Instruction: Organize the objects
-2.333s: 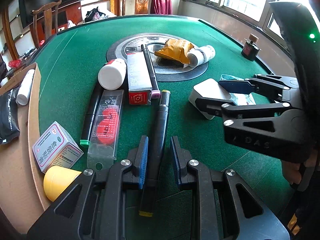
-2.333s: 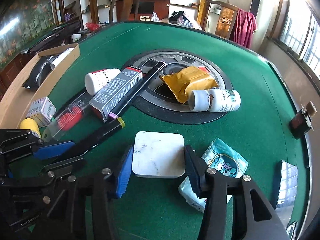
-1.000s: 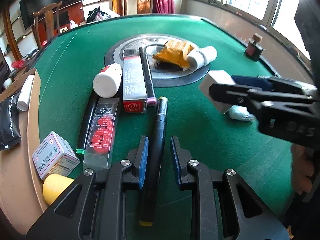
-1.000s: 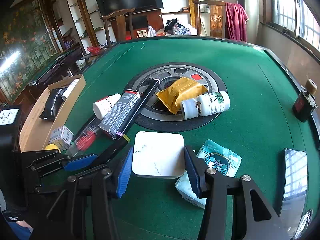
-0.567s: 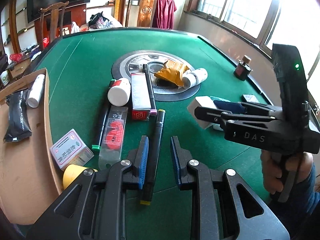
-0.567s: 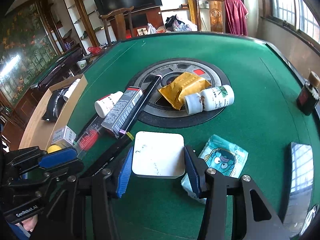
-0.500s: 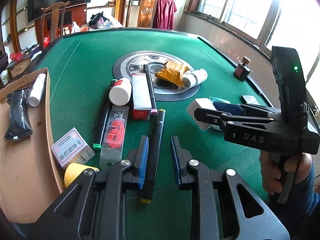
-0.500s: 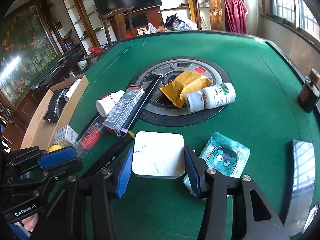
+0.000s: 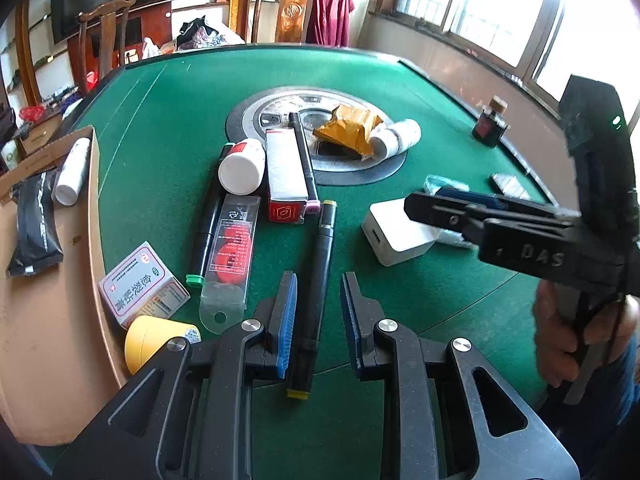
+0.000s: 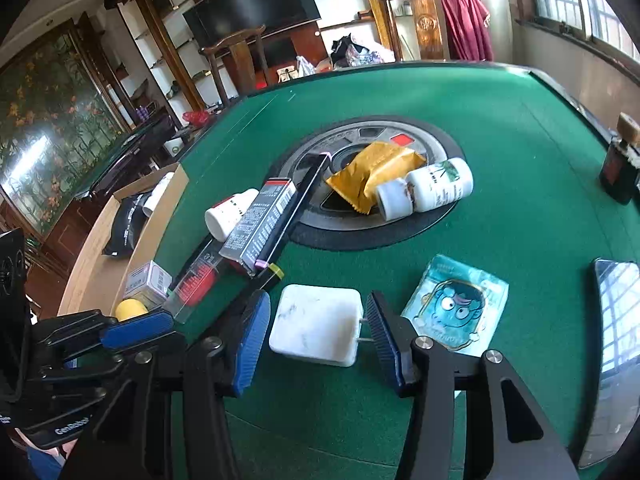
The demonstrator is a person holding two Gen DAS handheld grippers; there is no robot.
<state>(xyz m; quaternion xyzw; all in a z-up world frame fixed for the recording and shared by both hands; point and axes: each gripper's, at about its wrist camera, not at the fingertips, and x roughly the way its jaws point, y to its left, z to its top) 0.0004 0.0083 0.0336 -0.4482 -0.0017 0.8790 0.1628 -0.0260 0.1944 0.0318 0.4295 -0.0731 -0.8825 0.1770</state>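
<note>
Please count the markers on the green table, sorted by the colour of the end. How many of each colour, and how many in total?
Yellow-end marker: 1
Pink-end marker: 1
Green-end marker: 1
Total: 3

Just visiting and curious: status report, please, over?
Left gripper shut on black marker. Right gripper shut on white adapter. Cartoon packet just beside it.
</note>
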